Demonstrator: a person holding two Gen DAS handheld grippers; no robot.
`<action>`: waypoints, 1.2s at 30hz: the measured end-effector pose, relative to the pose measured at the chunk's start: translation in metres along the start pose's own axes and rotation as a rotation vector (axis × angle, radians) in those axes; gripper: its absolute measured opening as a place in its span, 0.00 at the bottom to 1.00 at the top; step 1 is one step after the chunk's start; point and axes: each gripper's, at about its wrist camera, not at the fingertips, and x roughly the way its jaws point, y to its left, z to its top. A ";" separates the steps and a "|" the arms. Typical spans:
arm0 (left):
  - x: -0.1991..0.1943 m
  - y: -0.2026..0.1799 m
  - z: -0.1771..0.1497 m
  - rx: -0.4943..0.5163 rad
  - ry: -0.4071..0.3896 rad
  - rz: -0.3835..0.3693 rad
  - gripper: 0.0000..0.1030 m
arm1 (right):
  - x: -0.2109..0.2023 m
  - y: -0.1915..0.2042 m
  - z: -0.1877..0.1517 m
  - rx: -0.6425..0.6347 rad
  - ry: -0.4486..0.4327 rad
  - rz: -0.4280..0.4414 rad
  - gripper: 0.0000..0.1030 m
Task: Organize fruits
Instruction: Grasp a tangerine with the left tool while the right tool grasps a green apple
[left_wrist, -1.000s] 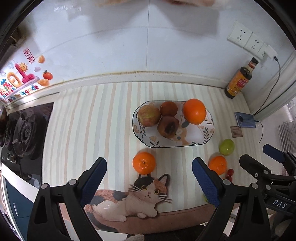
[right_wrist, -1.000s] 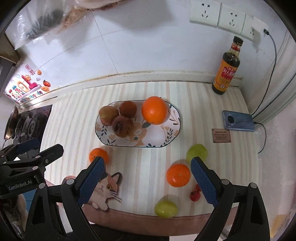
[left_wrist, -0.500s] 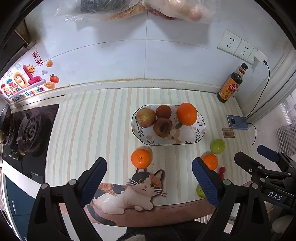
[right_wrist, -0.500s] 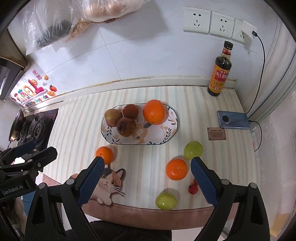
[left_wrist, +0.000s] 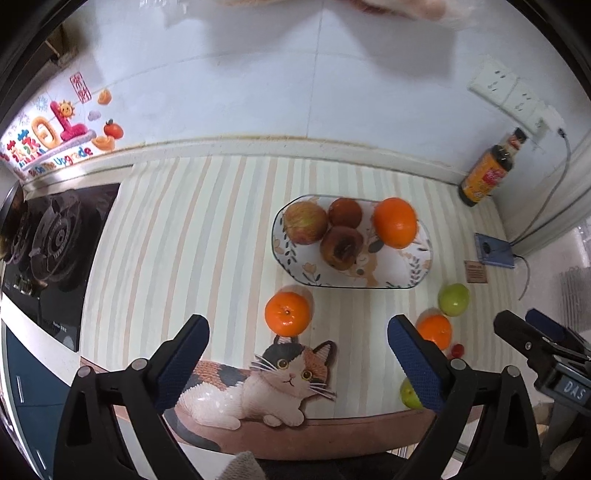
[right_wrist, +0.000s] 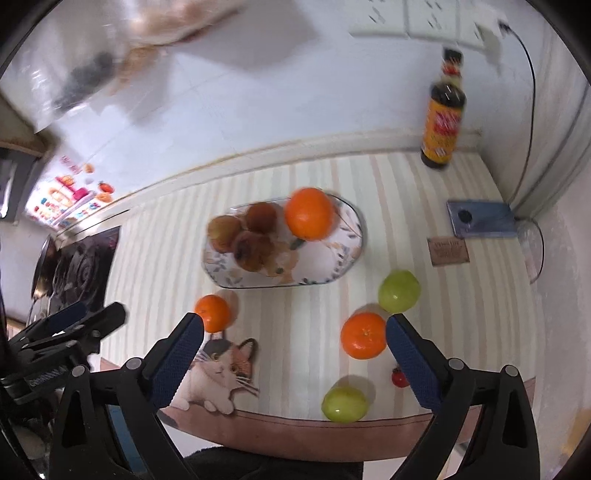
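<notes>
An oval flowered plate (left_wrist: 402, 273) (right_wrist: 332, 266) holds an apple (left_wrist: 305, 223), two brown fruits and a big orange (left_wrist: 395, 222) (right_wrist: 309, 213). On the striped mat lie a mandarin (left_wrist: 287, 313) (right_wrist: 212, 313), a second mandarin (left_wrist: 434, 331) (right_wrist: 364, 335), two green fruits (left_wrist: 454, 299) (right_wrist: 399, 290) (right_wrist: 344, 404) and a small red tomato (right_wrist: 399, 377). My left gripper (left_wrist: 296, 332) hangs open above the first mandarin. My right gripper (right_wrist: 293, 325) has its jaws opening with nothing between them. The second mandarin lies by its right finger.
A sauce bottle (left_wrist: 487, 173) (right_wrist: 441, 122) stands at the back right wall, with a phone (left_wrist: 493, 249) on a cable and a small brown card (right_wrist: 447, 252) near it. A gas hob (left_wrist: 48, 236) borders the mat on the left. The cat picture (left_wrist: 280, 384) marks the front edge.
Half a second ago both cameras stood further back from the counter; both have now come closer to it. The right view is blurred with motion. No fruit has moved.
</notes>
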 end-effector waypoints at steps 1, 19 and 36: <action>0.008 0.001 0.000 -0.004 0.013 0.008 0.96 | 0.010 -0.007 0.000 0.012 0.022 -0.006 0.98; 0.113 0.023 -0.029 -0.047 0.316 0.013 0.96 | 0.180 -0.056 -0.103 0.009 0.528 -0.065 0.84; 0.216 0.009 0.002 0.010 0.441 -0.011 0.70 | 0.205 -0.033 -0.071 0.081 0.436 0.008 0.65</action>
